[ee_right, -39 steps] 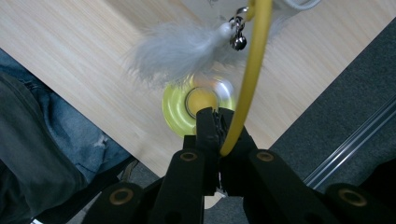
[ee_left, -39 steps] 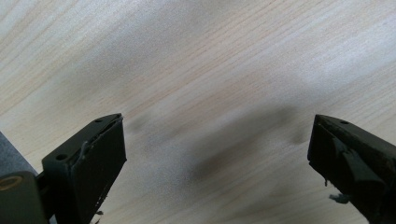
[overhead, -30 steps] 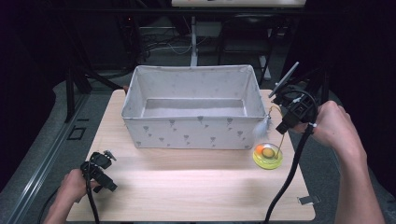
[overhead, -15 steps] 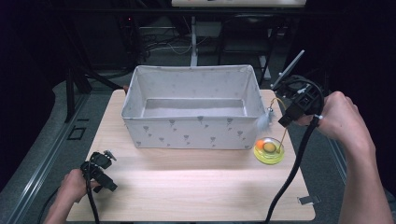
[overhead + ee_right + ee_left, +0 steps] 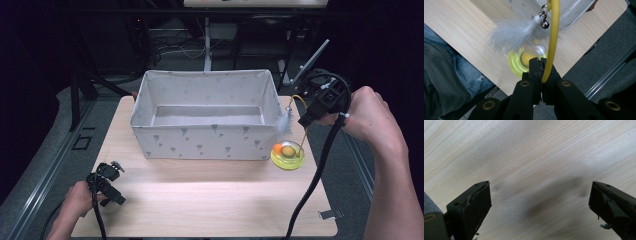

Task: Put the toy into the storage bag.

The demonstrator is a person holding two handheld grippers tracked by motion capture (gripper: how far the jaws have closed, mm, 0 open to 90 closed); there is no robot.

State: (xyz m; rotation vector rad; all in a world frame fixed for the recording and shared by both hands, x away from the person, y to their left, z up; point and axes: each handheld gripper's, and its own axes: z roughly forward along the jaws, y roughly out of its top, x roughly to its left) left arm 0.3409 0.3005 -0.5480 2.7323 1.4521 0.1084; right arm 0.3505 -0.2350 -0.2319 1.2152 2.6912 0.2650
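Yellow wand [image 5: 554, 37] cut off at the top edge, its lower end hidden between the right gripper's [image 5: 541, 67] jaws.

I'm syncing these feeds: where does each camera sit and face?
High view: above the person's side, looking down at the fabric bin; both hands show.
Left gripper view: on the left gripper, facing the table; jaws apart.
Right gripper view: on the right gripper, pinching the yellow wand.
Shared: feather, yellow base.

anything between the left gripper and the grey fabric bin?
Nothing: in the high view, bare light wooden tabletop separates the left gripper from the grey fabric bin.
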